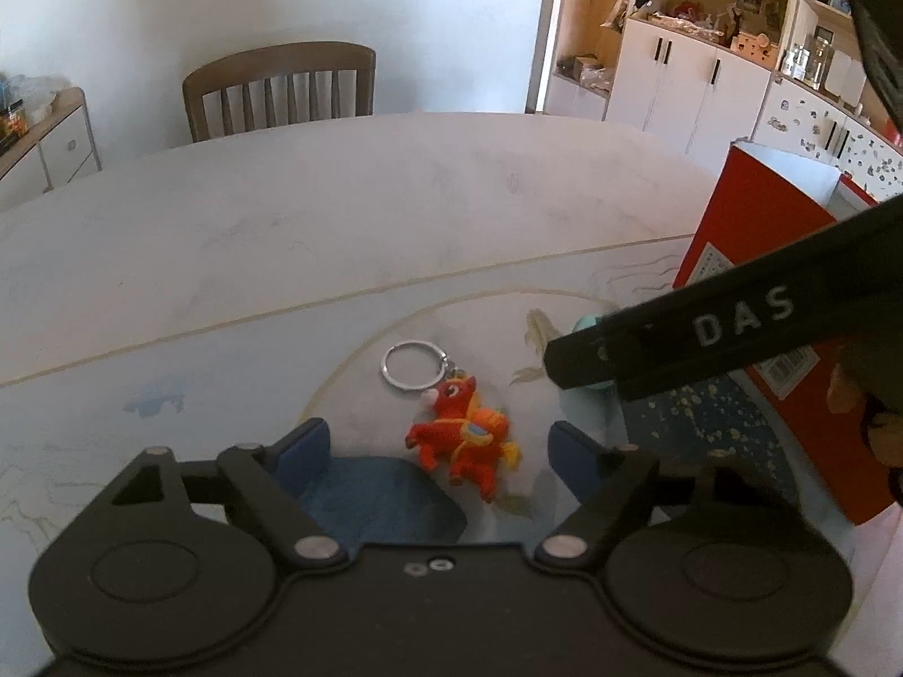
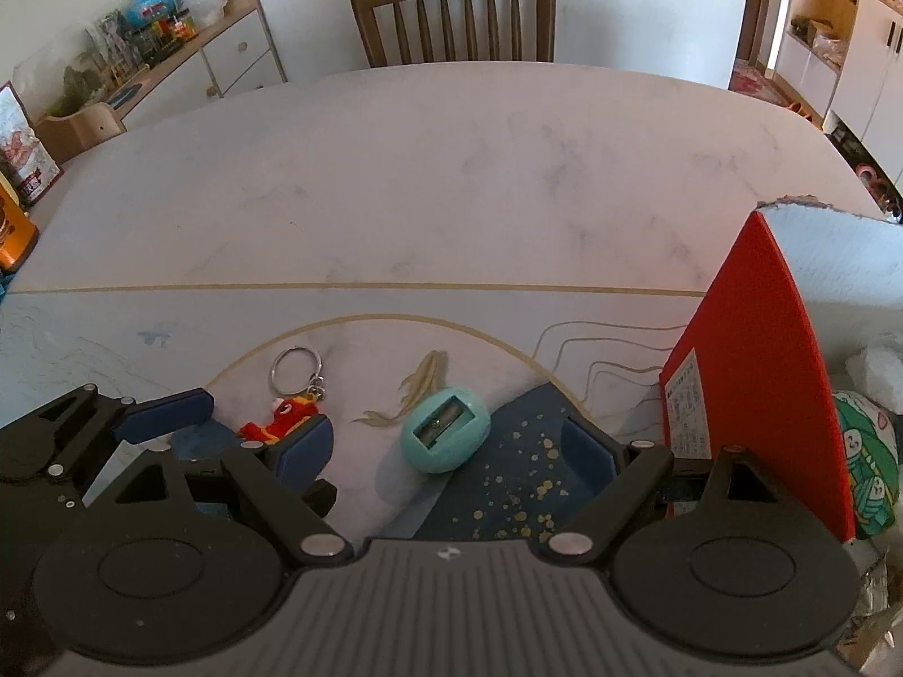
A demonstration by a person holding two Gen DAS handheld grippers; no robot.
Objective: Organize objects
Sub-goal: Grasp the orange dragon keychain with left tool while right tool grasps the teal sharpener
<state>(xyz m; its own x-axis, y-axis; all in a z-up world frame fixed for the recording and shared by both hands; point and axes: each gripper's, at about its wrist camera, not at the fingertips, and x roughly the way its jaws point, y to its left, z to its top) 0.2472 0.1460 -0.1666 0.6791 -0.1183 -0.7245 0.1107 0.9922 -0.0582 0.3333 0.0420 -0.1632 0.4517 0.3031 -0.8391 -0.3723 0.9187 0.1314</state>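
Grippers both spread wide over the table (image 2: 451, 169): our left gripper (image 1: 440, 445) straddles the red horse keychain (image 1: 463, 440), our right gripper (image 2: 446, 445) the teal sharpener (image 2: 445, 430). Closing carelessly, we could squirt the rounded sharpener sideways.

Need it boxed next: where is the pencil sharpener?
The pencil sharpener lies on the table, between the right gripper's fingers, left of the red box.

The left gripper (image 1: 440, 448), jaws spread, hovers over a red horse keychain (image 1: 463, 437) on the table (image 1: 338, 214), beside a red box (image 1: 750, 259).
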